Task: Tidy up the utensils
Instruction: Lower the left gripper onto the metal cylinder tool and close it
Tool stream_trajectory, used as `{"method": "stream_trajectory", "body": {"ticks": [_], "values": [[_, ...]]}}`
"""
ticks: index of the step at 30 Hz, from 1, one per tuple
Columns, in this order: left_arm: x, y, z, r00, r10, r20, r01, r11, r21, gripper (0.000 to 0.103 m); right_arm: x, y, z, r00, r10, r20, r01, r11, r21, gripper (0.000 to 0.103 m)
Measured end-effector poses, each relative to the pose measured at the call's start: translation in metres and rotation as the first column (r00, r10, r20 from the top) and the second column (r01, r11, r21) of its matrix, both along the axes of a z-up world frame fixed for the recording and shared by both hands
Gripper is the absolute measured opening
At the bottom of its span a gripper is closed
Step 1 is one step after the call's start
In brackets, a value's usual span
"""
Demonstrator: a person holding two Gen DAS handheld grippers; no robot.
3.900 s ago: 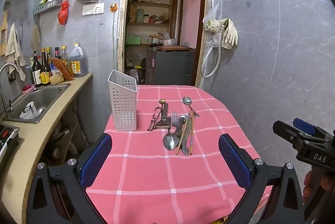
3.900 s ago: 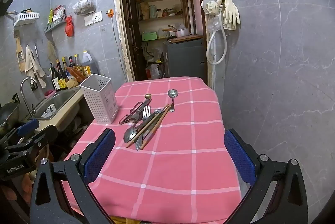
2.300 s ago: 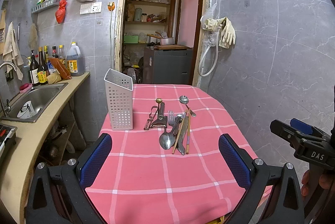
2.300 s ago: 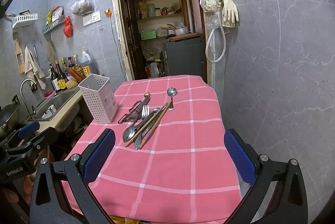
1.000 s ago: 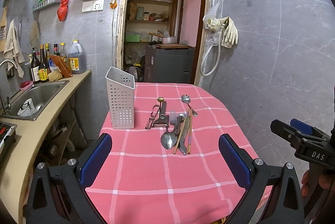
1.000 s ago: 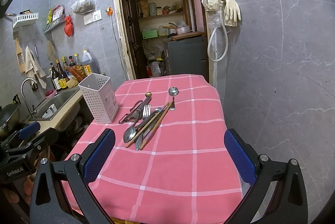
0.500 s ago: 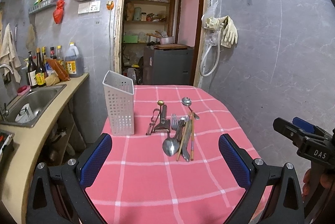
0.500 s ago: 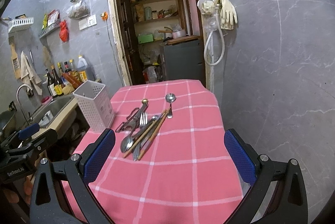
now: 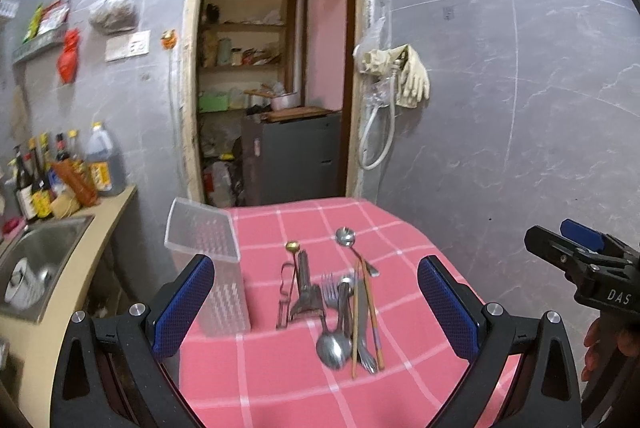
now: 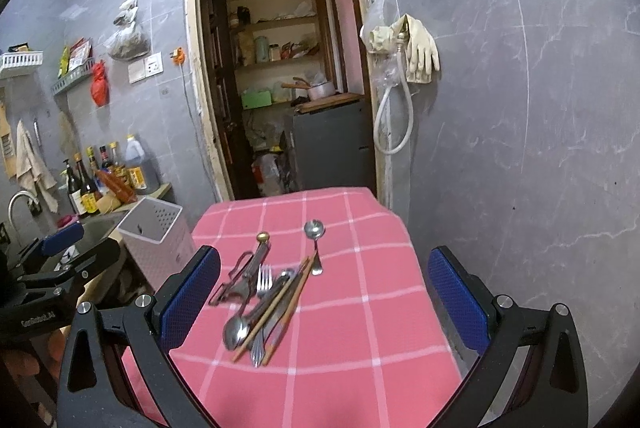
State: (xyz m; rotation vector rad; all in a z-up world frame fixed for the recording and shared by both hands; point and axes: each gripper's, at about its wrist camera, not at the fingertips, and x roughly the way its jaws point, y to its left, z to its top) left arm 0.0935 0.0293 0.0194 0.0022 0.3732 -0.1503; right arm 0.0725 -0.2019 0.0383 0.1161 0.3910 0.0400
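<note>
We judge that we are at the very start: nothing has gone into the holder yet, and every utensil is left to move. The utensils (image 9: 340, 304) lie in a loose pile near the middle of the desk (image 9: 400, 240), on its pink checked cloth. In the pile we can make out a big spoon (image 9: 332, 346), a fork (image 9: 329, 286), a pair of chopsticks (image 9: 362, 312) and a peeler (image 9: 305, 292); a small spoon (image 9: 345, 237) lies at the far end of the heap, its handle reaching into it.

The white holder (image 9: 208, 268) stands upright at the left edge of the desk, beside the pile but apart from it. From the right view we see into its open top (image 10: 150, 222), and what shows of the inside looks empty, though the bottom is hidden.

Our left claw (image 9: 316, 312) is spread wide and holds nothing, hovering over the near part of the desk with the pile between its blue pads. Our right claw (image 10: 324, 304) is likewise spread wide and empty, also facing the pile.

The first pick, we think, will need one piece teased out of the heap.
</note>
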Motion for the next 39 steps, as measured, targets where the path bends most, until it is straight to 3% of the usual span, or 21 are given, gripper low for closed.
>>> {"method": "stream_trajectory", "body": {"ticks": [10, 22, 34, 39], "values": [[0.051, -0.006, 0.014, 0.996, -0.082, 0.030, 0.083, 0.996, -0.015, 0.102, 0.037, -0.007, 0.018, 0.999, -0.015, 0.032, 0.016, 1.000, -0.027, 0.102], [0.116, -0.038, 0.002, 1.000, 0.010, 0.013, -0.010, 1.000, -0.019, 0.102, 0.130, -0.042, 0.011, 0.993, 0.113, 0.031, -0.112, 0.993, -0.033, 0.102], [0.201, -0.053, -0.034, 0.992, 0.098, -0.076, -0.099, 0.995, -0.002, 0.102, 0.245, -0.059, -0.041, 0.953, 0.302, -0.027, -0.301, 0.953, 0.034, 0.102], [0.238, -0.049, -0.058, 0.981, 0.131, -0.146, -0.136, 0.990, -0.025, 0.102, 0.301, -0.057, -0.075, 0.928, 0.364, -0.084, -0.353, 0.928, 0.121, 0.101]]}}
